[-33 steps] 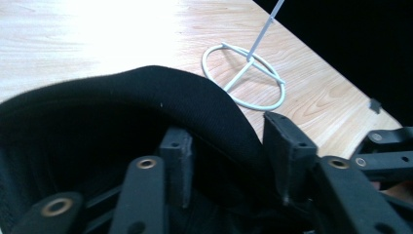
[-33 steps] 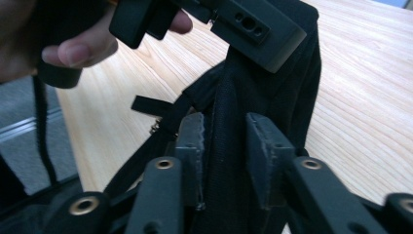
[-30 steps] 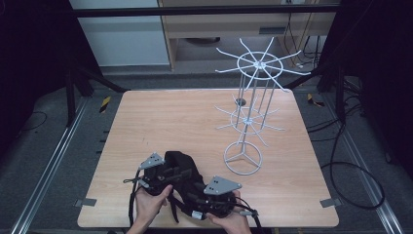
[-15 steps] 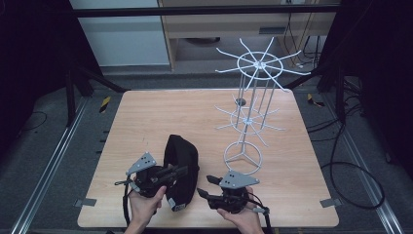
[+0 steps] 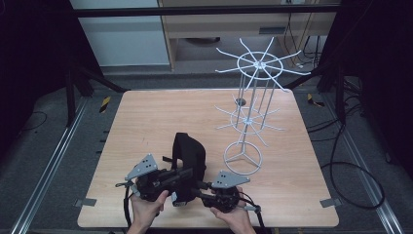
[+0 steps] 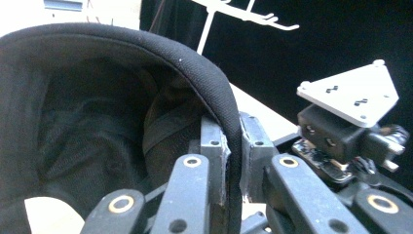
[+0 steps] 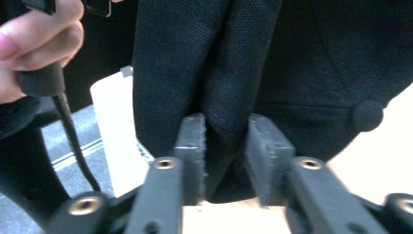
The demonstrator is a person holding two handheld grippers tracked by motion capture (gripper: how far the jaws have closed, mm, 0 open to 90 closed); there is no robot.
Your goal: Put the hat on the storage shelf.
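Observation:
A black fabric cap (image 5: 191, 150) stands on edge on the near part of the wooden table (image 5: 146, 117). My left gripper (image 5: 187, 173) reaches in from the left, shut on the cap's stiff curved rim (image 6: 209, 78), which is pinched thin between the left gripper (image 6: 233, 142) pads. My right gripper (image 5: 197, 187) comes from the right at the cap's lower edge. In the right gripper view, a fold of the cap (image 7: 292, 58) lies between the right gripper (image 7: 226, 132) pads. Those jaws have just been closing and now press on it.
A white wire display rack (image 5: 248, 122) with two tiers of spokes and a ring base stands right of the cap on the table. Dark floor, metal rails and cables surround the table. A person's hand (image 7: 34, 44) holds the left gripper's handle.
The cap went from lying low between both grippers to standing up on its edge in the left gripper. The right gripper drew off to the right, then came back onto the cap's lower edge.

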